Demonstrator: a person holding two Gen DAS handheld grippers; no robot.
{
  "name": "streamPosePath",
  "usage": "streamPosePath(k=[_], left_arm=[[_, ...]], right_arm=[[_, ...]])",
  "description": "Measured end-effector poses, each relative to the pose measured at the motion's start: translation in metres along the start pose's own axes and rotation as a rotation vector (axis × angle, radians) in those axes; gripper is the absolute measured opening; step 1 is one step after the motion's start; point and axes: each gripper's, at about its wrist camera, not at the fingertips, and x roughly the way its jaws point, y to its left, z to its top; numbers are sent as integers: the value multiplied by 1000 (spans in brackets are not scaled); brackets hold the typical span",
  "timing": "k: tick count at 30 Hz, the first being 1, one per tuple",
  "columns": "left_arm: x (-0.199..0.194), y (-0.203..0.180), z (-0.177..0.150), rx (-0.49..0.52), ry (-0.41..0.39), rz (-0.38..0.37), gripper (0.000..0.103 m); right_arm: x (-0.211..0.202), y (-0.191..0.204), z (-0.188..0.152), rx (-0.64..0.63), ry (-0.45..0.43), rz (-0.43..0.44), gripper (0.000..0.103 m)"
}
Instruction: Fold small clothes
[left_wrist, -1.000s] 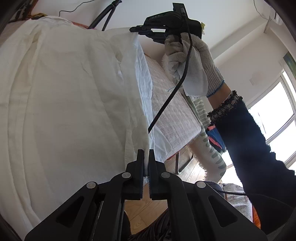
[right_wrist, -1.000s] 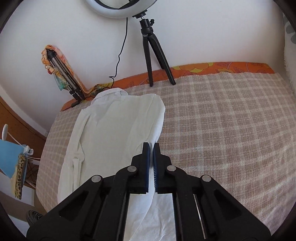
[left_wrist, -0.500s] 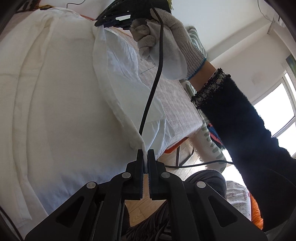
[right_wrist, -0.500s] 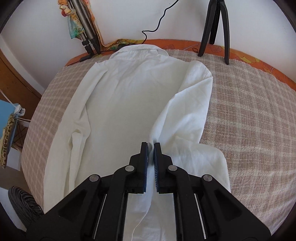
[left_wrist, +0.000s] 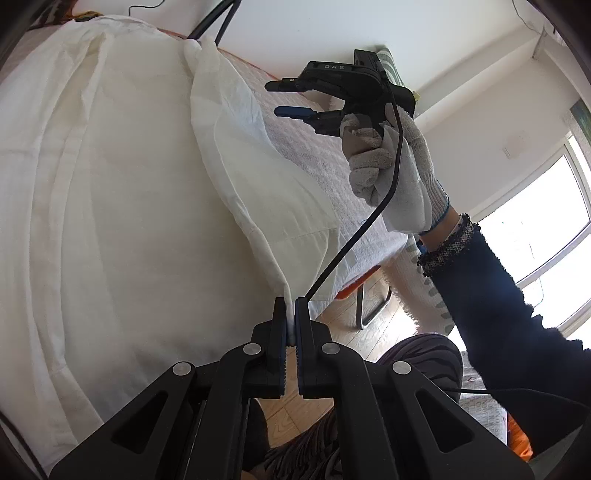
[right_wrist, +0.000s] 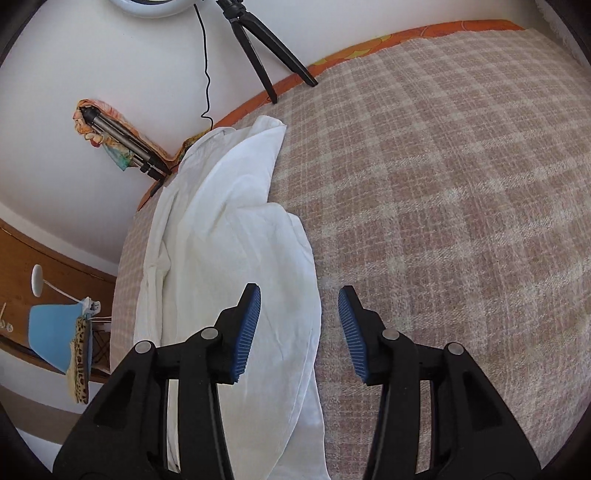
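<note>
A white shirt (left_wrist: 122, 192) lies on the checked bedcover (right_wrist: 443, 192), its right side folded over the body. It also shows in the right wrist view (right_wrist: 236, 258), collar at the far end. My left gripper (left_wrist: 291, 314) is shut on the shirt's hem corner and holds it just off the bed's edge. My right gripper (right_wrist: 299, 306) is open and empty above the shirt's right edge; in the left wrist view it (left_wrist: 291, 98) hovers over the bedcover beside the shirt, held by a gloved hand (left_wrist: 388, 177).
A black tripod (right_wrist: 266, 48) stands at the bed's far edge against the white wall, with a folded tripod (right_wrist: 122, 144) to its left. A blue lampshade (right_wrist: 51, 339) sits on a wooden shelf at left. The bed's edge and wooden floor (left_wrist: 343, 317) lie below the left gripper.
My right gripper has let go of the shirt, opened, and moved right off the cloth. The folded side now lies on the shirt body. My left gripper still holds the hem.
</note>
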Motion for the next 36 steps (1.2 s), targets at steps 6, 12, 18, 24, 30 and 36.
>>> streamPosePath(k=[6, 12, 18, 24, 30, 36], left_arm=[[-17, 5, 13, -2, 24, 18, 19], [-37, 6, 53, 52, -41, 110, 34], [-8, 4, 110, 104, -73, 207, 38], [17, 24, 127, 83, -13, 246, 38], [21, 41, 134, 29, -26, 225, 14], [15, 41, 138, -5, -84, 187, 7]], right_arm=[[-9, 18, -36, -86, 42, 60, 47], [-46, 21, -96, -123, 74, 116, 47], [-54, 25, -159, -154, 135, 192, 47], [-34, 31, -194, -261, 218, 121, 47], [-41, 33, -195, -244, 194, 182, 6], [-77, 28, -197, -210, 135, 192, 5]])
